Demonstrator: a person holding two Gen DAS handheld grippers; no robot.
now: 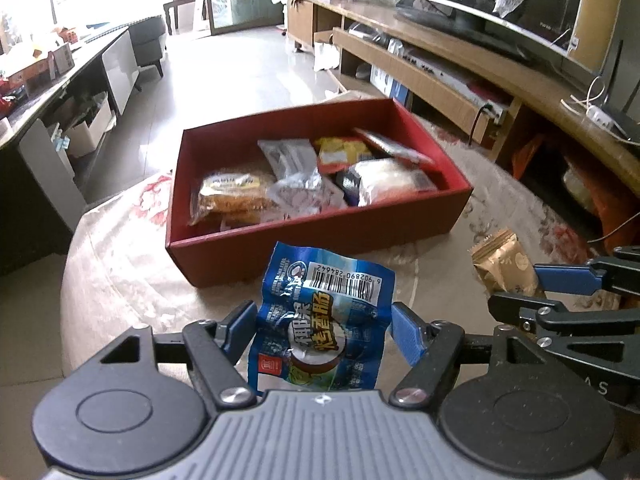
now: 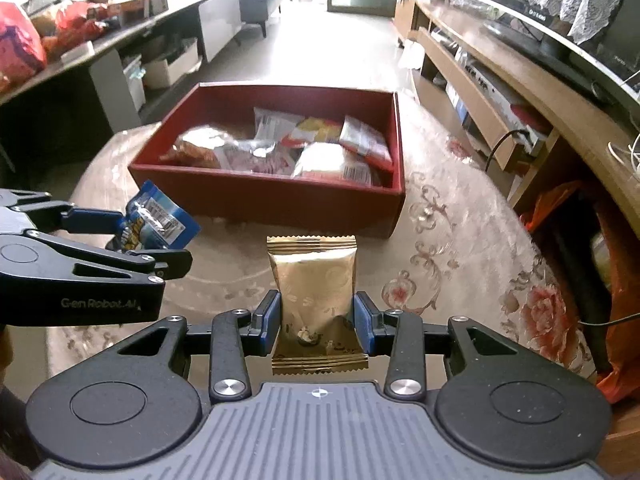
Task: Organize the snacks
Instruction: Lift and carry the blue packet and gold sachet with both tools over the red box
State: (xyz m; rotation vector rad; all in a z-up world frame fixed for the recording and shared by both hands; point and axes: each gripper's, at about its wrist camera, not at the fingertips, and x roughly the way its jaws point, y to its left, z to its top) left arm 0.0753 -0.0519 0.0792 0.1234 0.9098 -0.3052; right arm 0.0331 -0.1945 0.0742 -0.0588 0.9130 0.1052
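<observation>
My left gripper [image 1: 324, 326] is shut on a blue snack packet [image 1: 320, 320] with a barcode, held clear of the table. In the right wrist view that same blue packet [image 2: 160, 222] shows at the left, in the left gripper [image 2: 132, 232]. A gold snack packet [image 2: 316, 292] stands upright between the blue pads of my right gripper [image 2: 316, 318], which is shut on it; the gold packet [image 1: 506, 266] also appears at the right of the left wrist view. Ahead of both grippers sits a red box [image 1: 248, 252] [image 2: 264, 200] holding several wrapped snacks.
The box rests on a round table with a floral cloth [image 2: 460, 240]. A long wooden TV stand [image 1: 460, 80] with a screen runs along the right. A dark counter [image 2: 60, 52] with bags and boxes lines the left. Tiled floor lies beyond.
</observation>
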